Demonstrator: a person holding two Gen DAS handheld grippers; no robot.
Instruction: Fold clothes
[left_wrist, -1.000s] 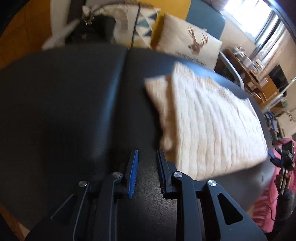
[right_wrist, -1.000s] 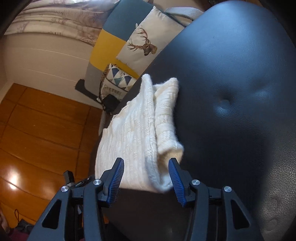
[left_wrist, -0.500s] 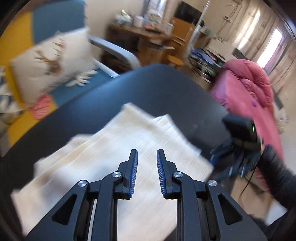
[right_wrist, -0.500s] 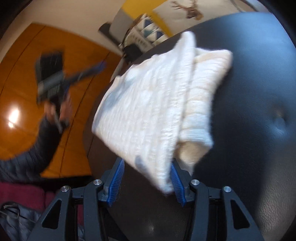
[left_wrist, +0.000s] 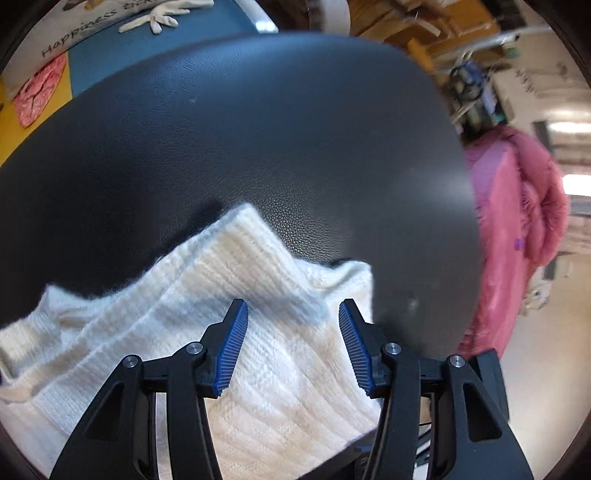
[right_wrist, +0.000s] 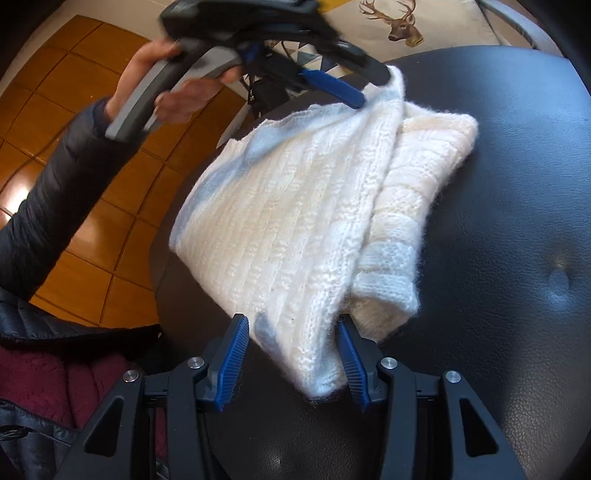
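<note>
A folded cream knitted sweater (right_wrist: 295, 206) lies on a black leather seat (right_wrist: 498, 221). In the right wrist view my right gripper (right_wrist: 293, 363) is open, its blue pads on either side of the sweater's near corner. The left gripper (right_wrist: 354, 86) shows there too, held in a hand at the sweater's far corner. In the left wrist view the left gripper (left_wrist: 291, 347) is open above the sweater (left_wrist: 207, 332), with the fabric under and between its fingers, over the black seat (left_wrist: 258, 147).
A deer-print cushion (right_wrist: 399, 22) and a blue and yellow sofa (left_wrist: 118, 55) lie beyond the seat. A pink quilt (left_wrist: 517, 221) is to the right in the left wrist view. An orange wooden floor (right_wrist: 85, 122) is at the left in the right wrist view.
The left gripper has swung over to the sweater's far corner and opened wider. The right gripper has stayed open at the near corner, with the sweater's edge now further between its pads.
</note>
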